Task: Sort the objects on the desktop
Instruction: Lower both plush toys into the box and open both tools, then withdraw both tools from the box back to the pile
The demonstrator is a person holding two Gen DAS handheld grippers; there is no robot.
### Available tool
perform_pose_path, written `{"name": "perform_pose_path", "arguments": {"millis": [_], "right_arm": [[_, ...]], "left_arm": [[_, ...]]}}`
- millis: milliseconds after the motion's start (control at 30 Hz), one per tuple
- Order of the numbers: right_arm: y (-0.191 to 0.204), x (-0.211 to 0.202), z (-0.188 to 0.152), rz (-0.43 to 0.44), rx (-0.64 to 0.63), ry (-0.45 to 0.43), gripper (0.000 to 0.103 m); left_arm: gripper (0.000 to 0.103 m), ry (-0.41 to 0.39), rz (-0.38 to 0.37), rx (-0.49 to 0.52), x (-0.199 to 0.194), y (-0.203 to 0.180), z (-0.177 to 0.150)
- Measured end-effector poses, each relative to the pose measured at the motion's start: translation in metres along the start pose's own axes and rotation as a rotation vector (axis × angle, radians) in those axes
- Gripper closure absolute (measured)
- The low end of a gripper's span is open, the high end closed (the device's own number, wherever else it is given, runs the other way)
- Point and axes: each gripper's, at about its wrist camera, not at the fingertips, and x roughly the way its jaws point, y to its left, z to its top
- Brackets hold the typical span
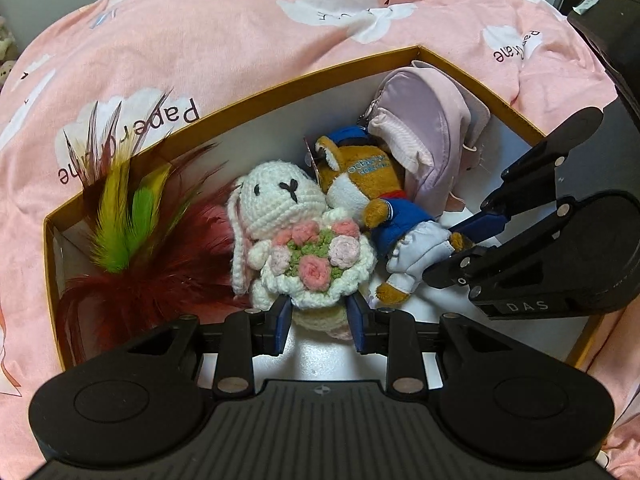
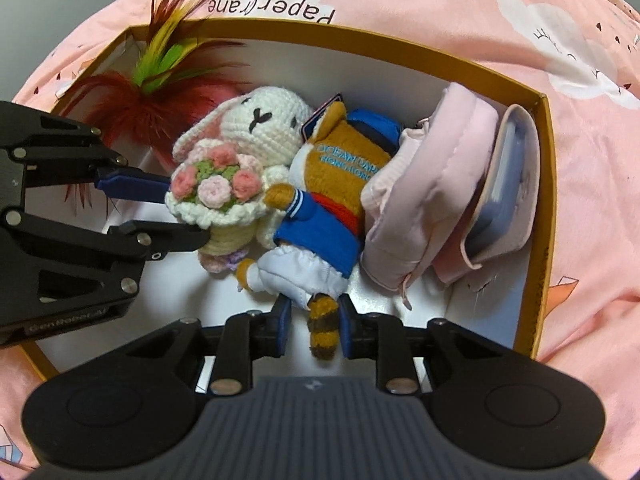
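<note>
Crochet bunny (image 1: pixel 286 236) and plush fox (image 1: pixel 384 216) lie inside box (image 1: pixel 248 100).

Black gripper (image 1: pixel 320 320) linkages, blue finger pads (image 1: pixel 283 322), silver screws.

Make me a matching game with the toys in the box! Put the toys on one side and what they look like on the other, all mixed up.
Toys:
1. crochet bunny
2. plush animal
3. feather toy
4. pouch

Looks:
A. pale pink, at the box's right end
B. red, yellow and green, at the left end
C. white, holding pink flowers
D. brown, in a blue jacket

Pairs: 1-C, 2-D, 3-B, 4-A
</note>
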Motion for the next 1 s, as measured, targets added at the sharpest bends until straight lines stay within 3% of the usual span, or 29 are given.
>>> {"name": "perform_pose_path", "arguments": {"millis": [100, 167, 300, 333, 367, 567, 733, 900, 1000], "right_arm": [[0.002, -0.003, 0.001, -0.01, -0.008, -0.008, 0.073], [0.006, -0.007, 0.001, -0.016, -0.026, -0.02, 0.06], [0.012, -0.019, 0.002, -0.026, -0.061, -0.051, 0.052], [0.013, -0.022, 0.002, -0.022, -0.064, -0.056, 0.052], [0.013, -0.025, 0.002, -0.02, -0.066, -0.057, 0.052], [0.014, -0.036, -0.009, -0.01, -0.068, -0.101, 0.052], [0.019, -0.062, -0.025, -0.015, -0.04, -0.205, 0.052], [0.026, -0.097, -0.05, -0.002, -0.009, -0.327, 0.052], [0.034, -0.116, -0.071, 0.03, 0.009, -0.387, 0.052]], "left_arm": [[0.068, -0.002, -0.001, 0.008, -0.002, 0.0, -0.001], [0.066, -0.007, 0.001, 0.015, -0.003, -0.003, -0.001], [0.059, -0.023, 0.008, 0.026, -0.008, -0.002, -0.003], [0.05, -0.028, 0.011, 0.023, -0.01, -0.001, -0.003], [0.048, -0.037, 0.015, 0.021, -0.011, -0.002, -0.002], [0.048, -0.073, 0.015, 0.021, -0.031, -0.006, -0.006], [0.048, -0.189, 0.036, 0.001, -0.07, -0.017, -0.021], [0.048, -0.331, 0.006, -0.027, -0.114, -0.037, -0.045], [0.048, -0.37, -0.019, -0.049, -0.134, -0.049, -0.067]]}}
